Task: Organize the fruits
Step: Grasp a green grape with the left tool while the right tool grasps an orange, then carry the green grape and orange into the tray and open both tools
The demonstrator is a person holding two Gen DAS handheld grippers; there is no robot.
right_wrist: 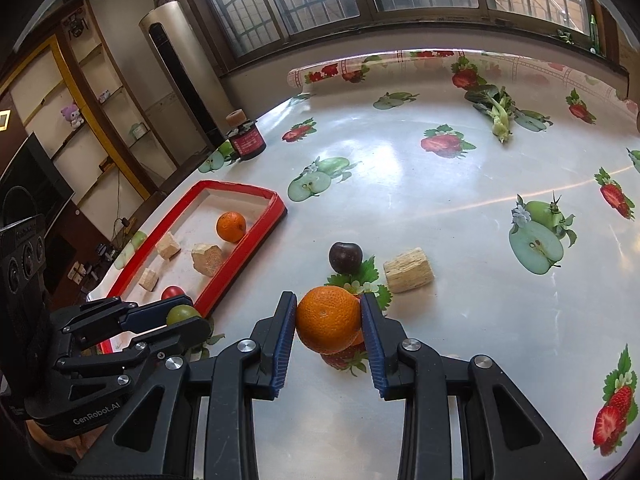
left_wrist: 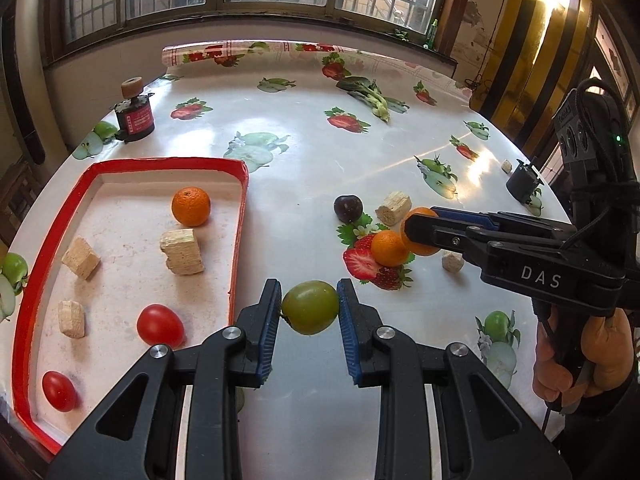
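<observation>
Left gripper [left_wrist: 310, 307] pinching green fruit [left_wrist: 310, 307], lower centre; right gripper [right_wrist: 329, 318] pinching orange [right_wrist: 329, 318], centre; red tray [left_wrist: 240, 216] left, dark plum [right_wrist: 345, 257] mid-frame.

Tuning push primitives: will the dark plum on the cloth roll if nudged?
Likely yes. The plum looks round and smooth, standing free on a glossy tablecloth, so a nudge should send it rolling. Its shiny skin may also slip between tool pads. The block beside it could stop a roll that way.
</observation>
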